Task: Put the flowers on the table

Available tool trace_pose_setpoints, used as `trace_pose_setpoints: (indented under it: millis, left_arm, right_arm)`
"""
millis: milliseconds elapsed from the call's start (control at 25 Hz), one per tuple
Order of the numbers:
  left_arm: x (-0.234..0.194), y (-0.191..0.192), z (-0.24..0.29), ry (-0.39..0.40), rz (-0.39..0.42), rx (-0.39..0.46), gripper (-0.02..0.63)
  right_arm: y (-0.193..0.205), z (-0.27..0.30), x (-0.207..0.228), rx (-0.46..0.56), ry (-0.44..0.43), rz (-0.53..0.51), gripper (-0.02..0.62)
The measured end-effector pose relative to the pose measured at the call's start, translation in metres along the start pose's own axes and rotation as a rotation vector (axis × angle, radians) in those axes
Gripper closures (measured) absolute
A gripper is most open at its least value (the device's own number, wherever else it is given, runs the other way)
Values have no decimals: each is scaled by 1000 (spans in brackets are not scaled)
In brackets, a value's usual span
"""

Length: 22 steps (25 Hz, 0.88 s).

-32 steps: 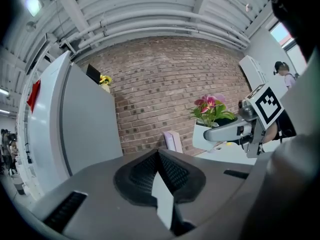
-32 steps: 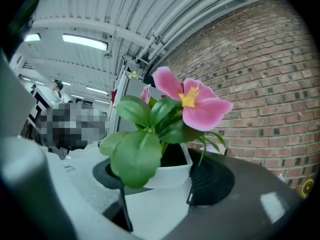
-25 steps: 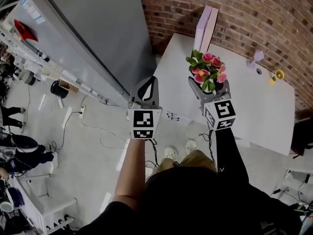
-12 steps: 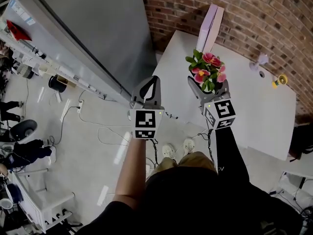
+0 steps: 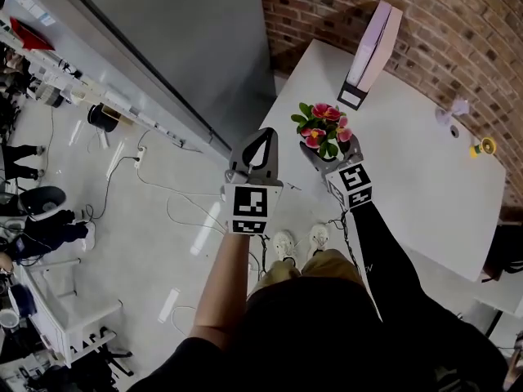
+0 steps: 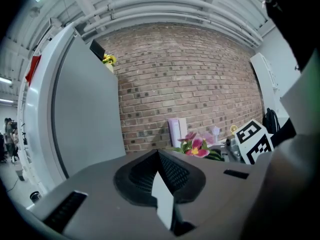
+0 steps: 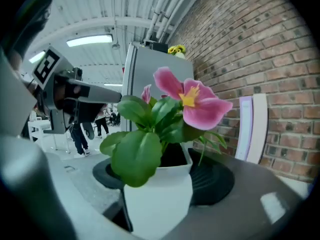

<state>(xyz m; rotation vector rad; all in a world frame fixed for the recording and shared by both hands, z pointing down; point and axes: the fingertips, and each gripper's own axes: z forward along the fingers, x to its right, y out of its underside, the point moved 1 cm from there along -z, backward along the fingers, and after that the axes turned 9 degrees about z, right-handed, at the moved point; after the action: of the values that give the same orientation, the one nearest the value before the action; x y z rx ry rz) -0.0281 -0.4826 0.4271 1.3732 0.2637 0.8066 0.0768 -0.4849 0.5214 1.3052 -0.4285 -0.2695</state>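
Pink blooms and broad green leaves make up the flowers (image 5: 321, 129), which sit in a white pot (image 7: 159, 196) clamped between the two jaws of the right gripper (image 5: 328, 155). Its pads press on the pot's sides, spread wide to take it, and the pot stands upright in the grip. Seen from above, the plant hangs over the near left part of the white table (image 5: 425, 186), close to its edge, though from this angle I can't say for sure whether the pot's base touches the top or is held just clear of it. The left gripper (image 5: 262, 135) is held out to the left of the plant, near the table's left edge, with its jaws brought together at the tips and nothing between them. Farther back on the table a pale lilac file box (image 5: 373, 51) stands upright near the brick wall (image 5: 458, 15). A small lilac object (image 5: 454, 111) and a small yellow object (image 5: 484, 146) lie toward the far right edge, well apart from the plant. A big grey cabinet (image 5: 180, 47) fills the space left of the table, and cables (image 5: 155, 207) trail across the floor (image 5: 163, 251) below it.
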Motion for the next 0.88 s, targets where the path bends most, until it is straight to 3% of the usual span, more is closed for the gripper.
trace_pose_setpoints:
  millis: [480,880]
  left_arm:
    - [3,32,2,-9,-22,-75,598]
    - [-19,44,-8,-62,-32,-103,598]
  right_arm:
    - [113,43,3,-226,-42,75,256]
    - [161,59,11,-329,-4,98,256]
